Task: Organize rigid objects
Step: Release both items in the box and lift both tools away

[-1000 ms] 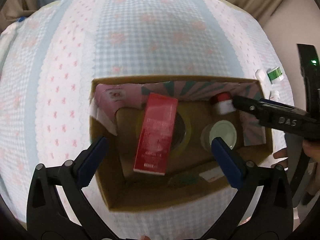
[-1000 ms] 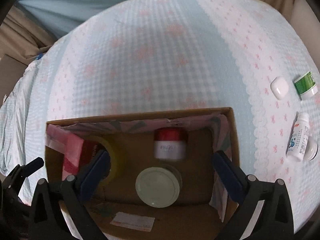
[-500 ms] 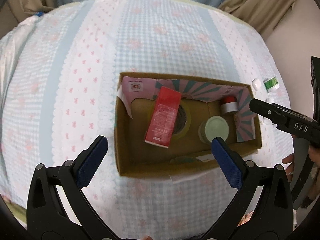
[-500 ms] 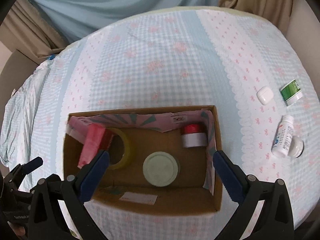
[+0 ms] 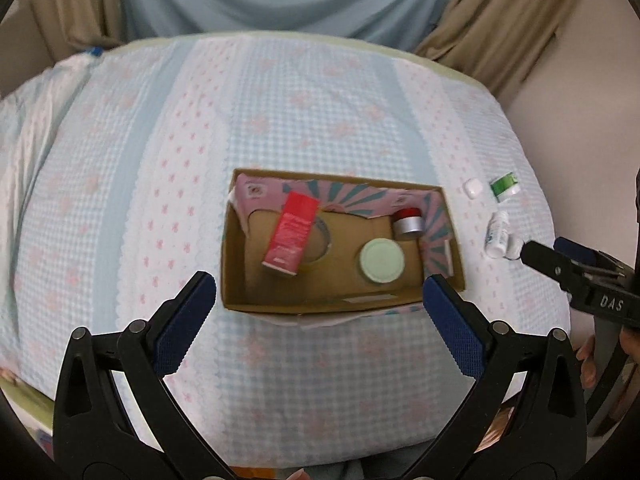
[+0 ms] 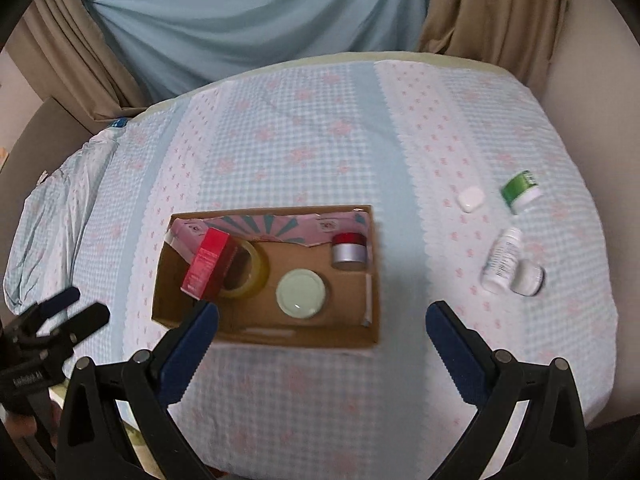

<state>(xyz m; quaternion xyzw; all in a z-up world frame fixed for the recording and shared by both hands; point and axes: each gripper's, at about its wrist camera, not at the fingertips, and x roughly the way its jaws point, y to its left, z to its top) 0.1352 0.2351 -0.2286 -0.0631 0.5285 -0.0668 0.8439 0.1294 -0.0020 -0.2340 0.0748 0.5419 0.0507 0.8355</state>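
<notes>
Cardboard box on checked bedcover: holds red carton, tape roll, green-lidded jar, red-capped silver jar. Carton print unreadable. "DAS" legible on right gripper, left view only. Left gripper spread wide, empty; right gripper likewise.

I hold both grippers high: the left gripper and the right gripper gape wide, both empty.

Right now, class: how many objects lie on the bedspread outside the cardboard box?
4, all right of the cardboard box: white case, green-and-white jar, white bottle, and a small jar touching it. The box could hide others.
</notes>
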